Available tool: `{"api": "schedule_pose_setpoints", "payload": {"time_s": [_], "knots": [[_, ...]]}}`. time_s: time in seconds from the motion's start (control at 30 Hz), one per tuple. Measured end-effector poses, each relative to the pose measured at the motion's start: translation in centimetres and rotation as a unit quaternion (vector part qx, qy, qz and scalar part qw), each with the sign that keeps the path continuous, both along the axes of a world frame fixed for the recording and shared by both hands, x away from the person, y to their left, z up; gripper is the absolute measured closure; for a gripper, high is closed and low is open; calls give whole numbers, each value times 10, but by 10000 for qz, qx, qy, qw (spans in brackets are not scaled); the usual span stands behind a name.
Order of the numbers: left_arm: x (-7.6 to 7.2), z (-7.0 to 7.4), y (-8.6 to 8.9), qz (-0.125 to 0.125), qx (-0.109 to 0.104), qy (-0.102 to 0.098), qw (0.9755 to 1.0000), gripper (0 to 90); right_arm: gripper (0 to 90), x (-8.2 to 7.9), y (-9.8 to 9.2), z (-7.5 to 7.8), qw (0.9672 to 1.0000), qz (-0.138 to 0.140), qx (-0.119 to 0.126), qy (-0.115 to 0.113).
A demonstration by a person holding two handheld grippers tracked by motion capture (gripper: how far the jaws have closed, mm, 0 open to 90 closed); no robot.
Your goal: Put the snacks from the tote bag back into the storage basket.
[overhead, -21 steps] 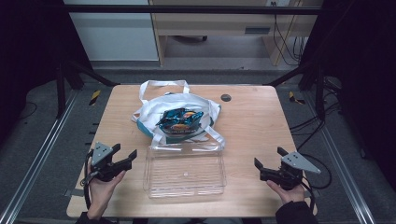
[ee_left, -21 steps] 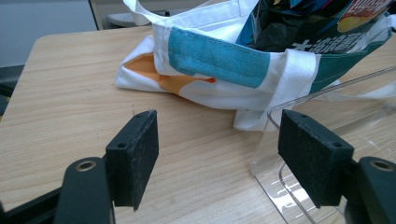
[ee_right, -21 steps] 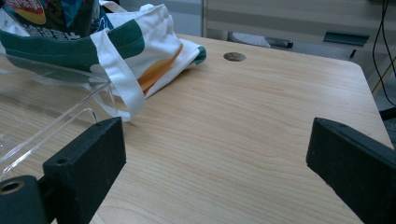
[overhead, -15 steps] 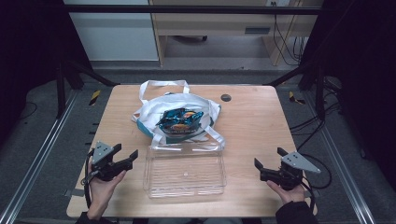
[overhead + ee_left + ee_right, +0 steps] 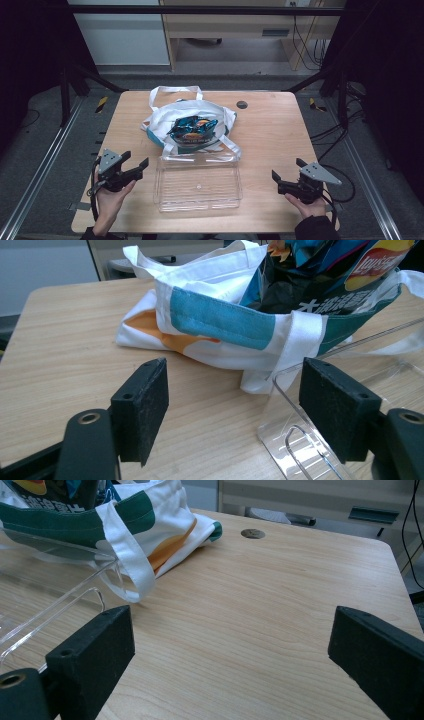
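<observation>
1. Centrally, near the front edge of the wooden table, lay a clear plastic tray, between the two grippers and touched by neither.
2. Left gripper, held in a hand at the tray's left side, just beside it; jaws spread wide, gripping nothing. Seen through its own view: the tray's near corner just ahead of one pad, bare wood between the jaws.
3. Right gripper, held in the other hand, well apart from the tray's right side; jaws likewise wide apart and empty. Seen through its own view: the tray's edge off beyond one jaw, bare wood in the gap.
4. Tray: shallow, transparent, open-topped, nothing inside.
5. Behind the tray, touching its far rim, sat a white tote bag with teal and orange patches, slumped open, one strap draped over the tray's far edge.
6. Inside the bag: a dark blue snack packet, partly sticking out of the opening.
7. Beyond the bag, a small round hole set in the tabletop.
</observation>
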State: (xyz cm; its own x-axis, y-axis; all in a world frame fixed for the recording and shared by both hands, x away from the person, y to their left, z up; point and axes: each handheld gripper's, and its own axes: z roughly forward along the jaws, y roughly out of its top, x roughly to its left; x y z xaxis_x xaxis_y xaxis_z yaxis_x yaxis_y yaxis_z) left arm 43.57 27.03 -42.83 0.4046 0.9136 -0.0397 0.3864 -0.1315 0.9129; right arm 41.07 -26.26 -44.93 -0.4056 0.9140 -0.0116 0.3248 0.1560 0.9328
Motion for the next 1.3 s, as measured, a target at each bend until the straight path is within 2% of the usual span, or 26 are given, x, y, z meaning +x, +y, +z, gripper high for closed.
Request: {"api": "schedule_pose_setpoints", "payload": {"time_s": [0.3,0.6,0.93,1.3], "knots": [[1,8,-2,-16,-101,-66,9999,275,50,0,0,0,10000,-11,-9,5],[6,17,-7,-65,-72,-155,9998,271,50,1,-1,-1,10000,-34,-26,13],[12,29,-11,-99,-212,-266,9994,264,51,1,-1,-1,10000,-5,-22,34],[18,37,-19,-197,-174,-288,9992,264,51,0,0,-1,10000,6,-15,39]]}}
